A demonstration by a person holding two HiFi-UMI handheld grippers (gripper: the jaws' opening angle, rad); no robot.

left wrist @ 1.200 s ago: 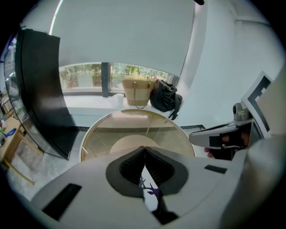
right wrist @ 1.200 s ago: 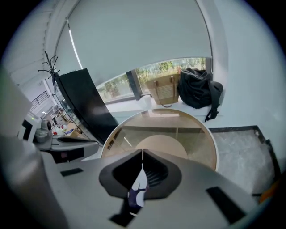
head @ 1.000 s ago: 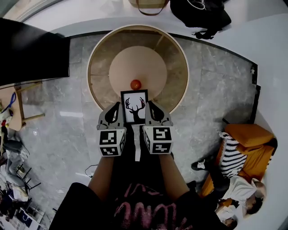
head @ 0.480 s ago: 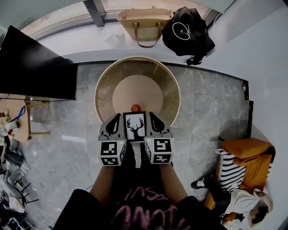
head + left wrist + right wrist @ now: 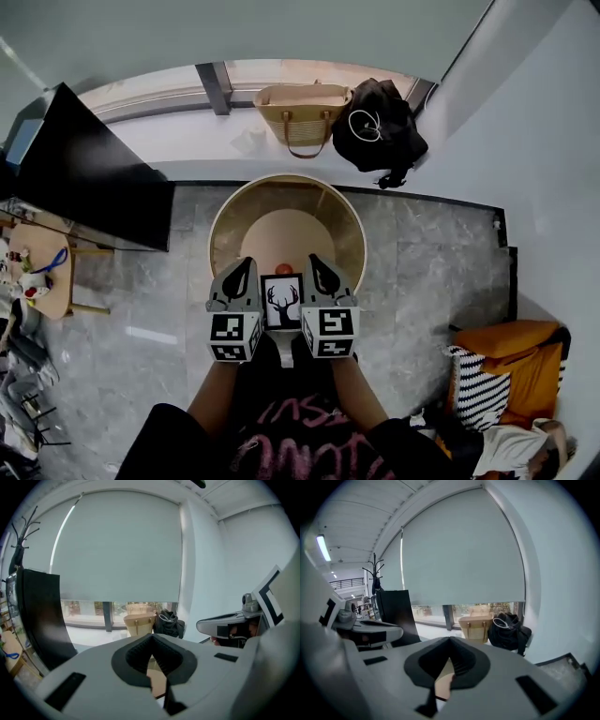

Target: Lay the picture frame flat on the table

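The picture frame (image 5: pixel 282 302), black-edged with a black antler drawing on white, is upright between my two grippers, high above the round wooden table (image 5: pixel 225 220). My left gripper (image 5: pixel 236 275) flanks its left edge and my right gripper (image 5: pixel 319 272) its right edge; both tips reach past the frame's top. In the left gripper view the jaws (image 5: pixel 151 641) are closed together with nothing between them, and the frame's corner (image 5: pixel 269 597) shows at the far right. The right gripper (image 5: pixel 449 645) looks the same, shut and empty. A red ball (image 5: pixel 284 269) lies on the table just beyond the frame.
A tan handbag (image 5: pixel 302 111) and a black bag (image 5: pixel 378 131) sit on the sill behind the table. A large black panel (image 5: pixel 84 169) stands at the left, a small side table (image 5: pixel 42 272) below it. An orange seat (image 5: pixel 511 352) is at the lower right.
The view has pulled up and away from the table, which now looks smaller. The frame sits further back between the grippers, whose tips now pass its top edge.
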